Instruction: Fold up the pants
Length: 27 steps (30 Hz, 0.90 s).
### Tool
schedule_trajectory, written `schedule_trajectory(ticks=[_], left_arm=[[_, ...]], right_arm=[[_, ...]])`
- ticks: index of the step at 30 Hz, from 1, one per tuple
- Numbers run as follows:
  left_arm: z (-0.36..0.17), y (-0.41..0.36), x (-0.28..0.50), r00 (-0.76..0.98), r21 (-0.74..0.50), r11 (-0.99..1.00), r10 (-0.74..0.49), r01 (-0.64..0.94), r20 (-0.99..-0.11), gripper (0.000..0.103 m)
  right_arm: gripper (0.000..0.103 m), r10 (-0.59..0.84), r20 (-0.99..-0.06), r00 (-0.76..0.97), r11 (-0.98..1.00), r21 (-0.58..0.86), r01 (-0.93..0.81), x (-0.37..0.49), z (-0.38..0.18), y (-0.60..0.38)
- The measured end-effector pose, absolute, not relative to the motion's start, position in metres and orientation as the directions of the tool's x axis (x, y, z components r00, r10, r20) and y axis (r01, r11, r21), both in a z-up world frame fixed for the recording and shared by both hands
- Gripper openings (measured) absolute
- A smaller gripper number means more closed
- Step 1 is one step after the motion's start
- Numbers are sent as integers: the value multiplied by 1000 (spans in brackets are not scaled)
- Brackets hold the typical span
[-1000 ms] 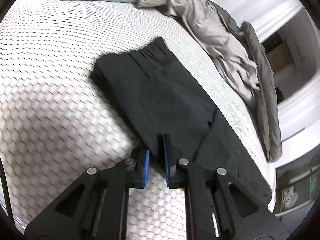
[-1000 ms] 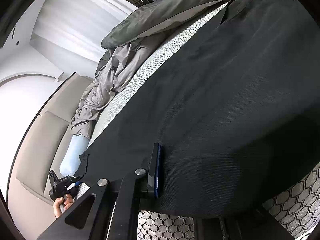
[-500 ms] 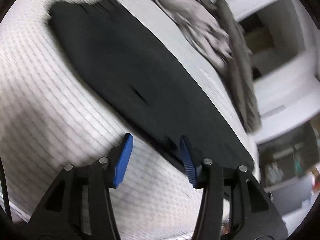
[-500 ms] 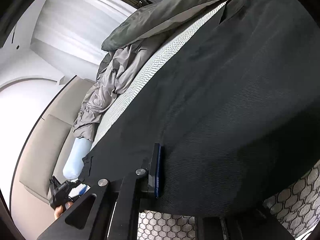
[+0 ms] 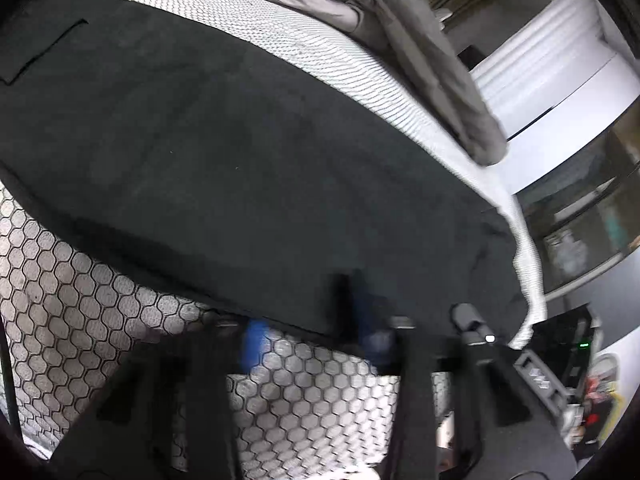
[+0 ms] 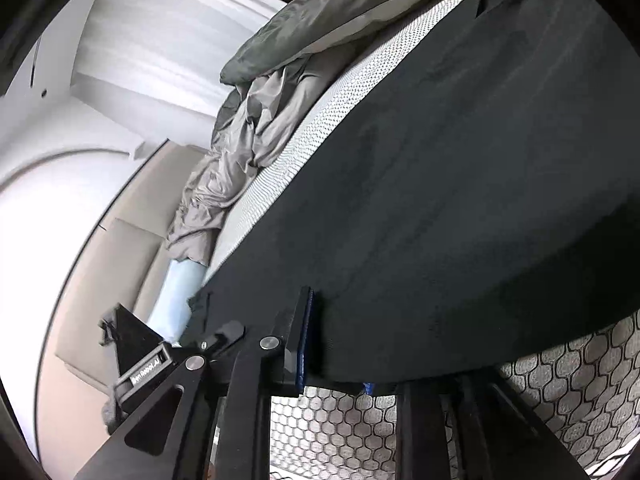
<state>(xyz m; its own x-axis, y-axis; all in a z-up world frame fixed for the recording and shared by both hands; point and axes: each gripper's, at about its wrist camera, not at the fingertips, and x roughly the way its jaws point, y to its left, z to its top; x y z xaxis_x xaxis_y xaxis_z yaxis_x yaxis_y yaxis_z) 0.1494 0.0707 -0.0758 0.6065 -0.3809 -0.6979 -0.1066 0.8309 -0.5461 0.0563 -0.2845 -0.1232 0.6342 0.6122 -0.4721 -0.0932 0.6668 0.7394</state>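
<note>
Black pants [image 5: 260,140] lie flat and lengthwise on the hex-quilted mattress [image 5: 100,320]. My left gripper [image 5: 312,332] is motion-blurred at their near long edge, close to the leg end by the bed corner. Its jaws are closing; one blue pad is over the mattress, the other over the cloth, with the hem line between them. In the right wrist view the pants [image 6: 460,200] fill the frame. My right gripper [image 6: 336,360] is opening, with the cloth edge draped between its pads and hiding the right finger. The left gripper's black body [image 6: 140,360] shows at lower left.
A crumpled grey duvet [image 5: 420,40] lies along the bed's far side [image 6: 248,140]. A light blue pillow [image 6: 176,296] sits by the beige headboard [image 6: 120,260]. The mattress corner [image 5: 528,272] drops off at right, with white walls and floor clutter beyond.
The left gripper swept along the pants from mid-length to the leg end, opening wide and then narrowing. The right gripper's jaws parted slightly, exposing a bit of the far blue pad.
</note>
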Motion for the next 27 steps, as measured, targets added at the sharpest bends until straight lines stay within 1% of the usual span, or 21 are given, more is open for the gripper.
schedule_trajectory(ticks=[1, 2, 5, 9, 13, 17, 18, 20, 22, 23, 24, 25, 27], left_arm=[[-75, 69, 146, 617, -546, 831, -377, -105, -691, 15], [-76, 69, 140, 619, -551, 828, -380, -103, -688, 15], [-79, 73, 141, 615, -562, 823, -401, -84, -679, 14], [-84, 80, 140, 612, -573, 816, -415, -78, -674, 14], [-85, 84, 139, 604, -558, 824, -397, -95, -690, 15], [-84, 70, 152, 602, -555, 826, -396, -97, -694, 15], [-84, 67, 153, 602, -561, 823, -405, -88, -688, 17], [-83, 64, 152, 608, -546, 835, -397, -72, -688, 17], [-81, 60, 152, 615, -516, 854, -376, -59, -693, 17], [-80, 59, 151, 619, -500, 864, -365, -53, -695, 17], [-79, 55, 150, 624, -484, 874, -352, -47, -697, 17], [-78, 53, 149, 628, -468, 883, -342, -40, -699, 17], [-77, 51, 147, 633, -449, 893, -329, -34, -701, 17]], right_arm=[[19, 615, -474, 631, 669, 737, -99, 57, -124, -285], [17, 616, -475, 628, 670, 736, -101, 58, -123, -286], [16, 607, -468, 642, 663, 744, -84, 57, -122, -309], [16, 541, -483, 688, 668, 745, -2, 58, -120, -361], [15, 433, -537, 724, 700, 707, 106, 72, -108, -418], [15, 273, -585, 764, 750, 626, 211, 92, -93, -478], [13, 262, -581, 771, 746, 629, 220, 95, -94, -489], [11, 312, -555, 771, 691, 689, 217, 102, -107, -509], [11, 304, -553, 776, 681, 696, 229, 106, -108, -511], [12, 287, -561, 776, 698, 677, 232, 106, -104, -507], [15, 272, -576, 771, 721, 653, 233, 107, -100, -504], [16, 274, -589, 761, 734, 639, 230, 108, -96, -501], [19, 304, -581, 755, 716, 662, 222, 104, -93, -504]])
